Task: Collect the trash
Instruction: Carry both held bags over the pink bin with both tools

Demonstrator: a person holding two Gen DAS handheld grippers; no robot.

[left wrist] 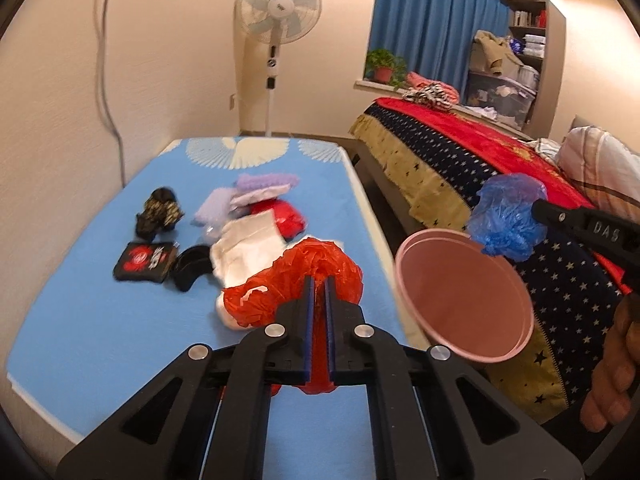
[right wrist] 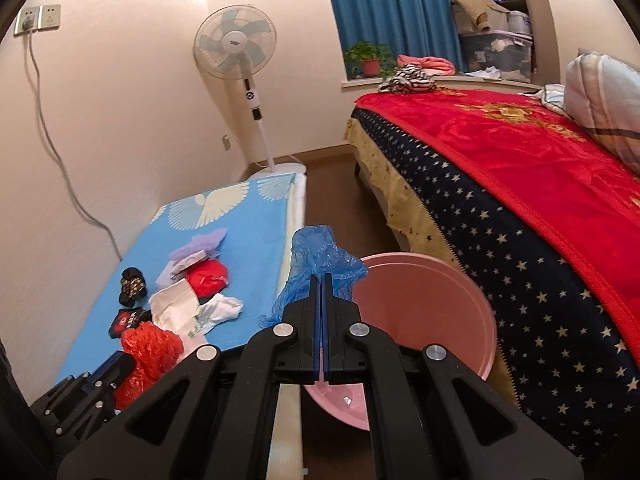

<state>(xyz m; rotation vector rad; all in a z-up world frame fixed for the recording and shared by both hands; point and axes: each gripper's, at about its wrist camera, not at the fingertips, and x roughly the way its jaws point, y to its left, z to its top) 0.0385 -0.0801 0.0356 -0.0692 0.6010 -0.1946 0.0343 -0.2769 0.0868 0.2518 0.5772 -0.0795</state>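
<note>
The left hand-held gripper (left wrist: 319, 292) is pinching a crumpled red plastic bag (left wrist: 296, 280) between nearly closed jaws, holding it just above the blue bench (left wrist: 100, 300). The right hand-held gripper (right wrist: 322, 292) is clamping a crumpled blue plastic bag (right wrist: 316, 256) with its jaws fully together, and that bag is hanging right at the near rim of the pink bin (right wrist: 440, 312), which is standing just ahead and to the right of this gripper, between the bench and the bed (right wrist: 520, 184).

Neither bag is in the bin yet, and from the right wrist view the bin is looking almost empty, with only a tiny scrap at the bottom, so I'd judge the collecting is barely beginning. Ahead of the left gripper, more litter is still lying on the bench: white paper bags (left wrist: 248, 248), a second red bag (left wrist: 286, 216), a purple bag (left wrist: 256, 188), and some small dark wrappers (left wrist: 156, 216).
</note>
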